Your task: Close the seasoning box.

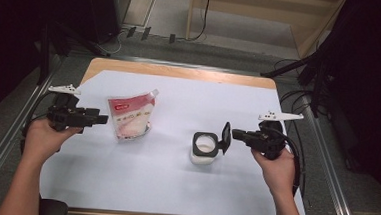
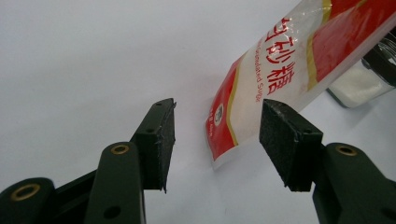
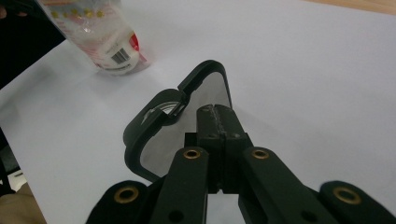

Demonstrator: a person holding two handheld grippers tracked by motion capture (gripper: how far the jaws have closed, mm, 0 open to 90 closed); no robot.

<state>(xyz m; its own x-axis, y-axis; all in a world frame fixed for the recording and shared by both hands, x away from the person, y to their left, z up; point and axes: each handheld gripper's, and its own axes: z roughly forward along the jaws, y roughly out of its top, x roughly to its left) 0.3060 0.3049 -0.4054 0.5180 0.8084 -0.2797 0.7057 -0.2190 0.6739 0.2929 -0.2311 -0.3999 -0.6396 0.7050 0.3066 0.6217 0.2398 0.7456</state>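
Closest to me, my two forearms come up from the bottom edge of the high view onto the table (image 1: 173, 196), whose top is covered by a smooth white sheet with bare wood showing along the far edge. My right gripper (image 1: 236, 135) has its matte black jaws pressed together with nothing between them, their tips right at the hinged black lid (image 3: 187, 121) of the jar (image 1: 203, 149); I cannot tell whether they touch it. That lid stands flipped open, a rounded frame around a greyish panel, and the jar below it is a squat clear container filled with white grains under a black collar. My left gripper (image 2: 217, 135) stands partly open, its rough dark pads on either side of the bottom corner of the sugar pouch (image 2: 285, 74) without pressing it. The pouch is glossy plastic, red and white with printed characters, standing slightly slumped to the left of the jar, well apart from it. Its top is cut off in the left gripper view.
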